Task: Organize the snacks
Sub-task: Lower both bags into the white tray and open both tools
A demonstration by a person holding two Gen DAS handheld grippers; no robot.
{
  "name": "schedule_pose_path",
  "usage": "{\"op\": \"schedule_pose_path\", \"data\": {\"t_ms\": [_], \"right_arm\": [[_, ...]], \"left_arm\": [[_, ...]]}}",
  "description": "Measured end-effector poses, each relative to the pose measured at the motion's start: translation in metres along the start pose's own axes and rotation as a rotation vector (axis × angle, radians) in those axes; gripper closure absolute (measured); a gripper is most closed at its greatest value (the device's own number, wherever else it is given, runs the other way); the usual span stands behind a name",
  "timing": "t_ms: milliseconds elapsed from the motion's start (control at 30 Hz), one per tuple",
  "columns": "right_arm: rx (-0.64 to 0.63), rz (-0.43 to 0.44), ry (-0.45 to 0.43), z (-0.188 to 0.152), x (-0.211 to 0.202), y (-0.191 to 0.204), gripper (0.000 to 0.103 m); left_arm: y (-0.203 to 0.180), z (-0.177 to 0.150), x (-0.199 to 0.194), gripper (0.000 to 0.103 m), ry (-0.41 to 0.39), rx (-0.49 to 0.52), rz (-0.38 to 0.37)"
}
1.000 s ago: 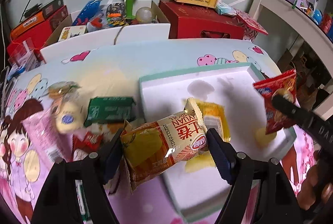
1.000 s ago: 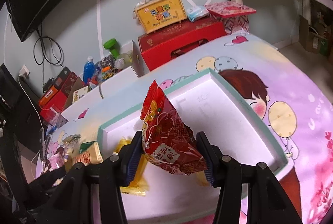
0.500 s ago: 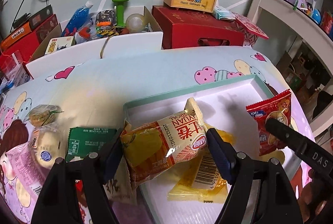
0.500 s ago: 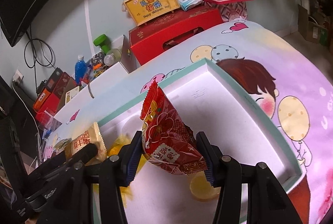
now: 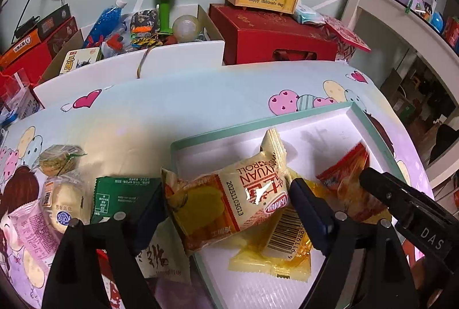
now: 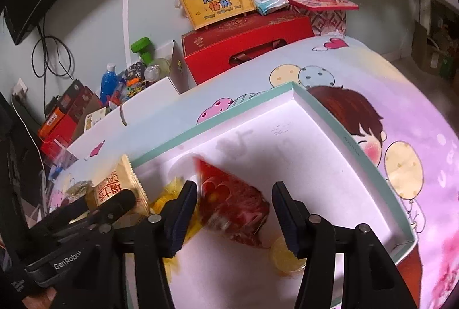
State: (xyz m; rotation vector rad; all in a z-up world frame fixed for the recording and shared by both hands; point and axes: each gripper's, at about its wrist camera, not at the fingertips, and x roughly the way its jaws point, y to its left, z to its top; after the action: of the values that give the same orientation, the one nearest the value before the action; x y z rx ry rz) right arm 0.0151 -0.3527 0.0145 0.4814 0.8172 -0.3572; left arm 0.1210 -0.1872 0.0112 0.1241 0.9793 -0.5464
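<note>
Egg roll pack over tray's left edge, between left gripper jaws; jaws just widened, pads clear of pack. Red pack, blurred, in tray between right gripper jaws; jaws just eased apart, gaps either side. Yellow pack flat on tray floor beneath. Green pack on table, left of tray.

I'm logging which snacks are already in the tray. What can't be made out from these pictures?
- Red packet, right wrist view: blurred, label unreadable.
- Yellow packet, left wrist view: mostly covered by the egg-roll packet.
- Round yellow snack, right wrist view: half hidden behind a right gripper finger.
- Red wrapper, left wrist view: hidden under the left gripper.
</note>
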Motion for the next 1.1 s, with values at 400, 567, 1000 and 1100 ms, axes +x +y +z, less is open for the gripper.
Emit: {"op": "schedule_pose_path", "data": {"t_ms": [400, 567, 1000, 1100], "right_arm": [[-0.016, -0.032, -0.017, 0.004, -0.01, 0.001, 0.041], [-0.018, -0.036, -0.016, 0.004, -0.011, 0.002, 0.041], [-0.035, -0.109, 0.002, 0.002, -0.003, -0.001, 0.003], [-0.047, -0.128, 0.007, 0.001, -0.001, -0.002, 0.0]], "left_arm": [[-0.007, 0.002, -0.009, 0.008, -0.016, 0.012, -0.03], [-0.009, 0.005, -0.017, 0.006, -0.05, 0.012, -0.045], [0.011, 0.004, -0.012, 0.006, -0.048, -0.06, 0.081], [0.014, 0.002, -0.009, 0.005, -0.037, -0.062, 0.099]]}}
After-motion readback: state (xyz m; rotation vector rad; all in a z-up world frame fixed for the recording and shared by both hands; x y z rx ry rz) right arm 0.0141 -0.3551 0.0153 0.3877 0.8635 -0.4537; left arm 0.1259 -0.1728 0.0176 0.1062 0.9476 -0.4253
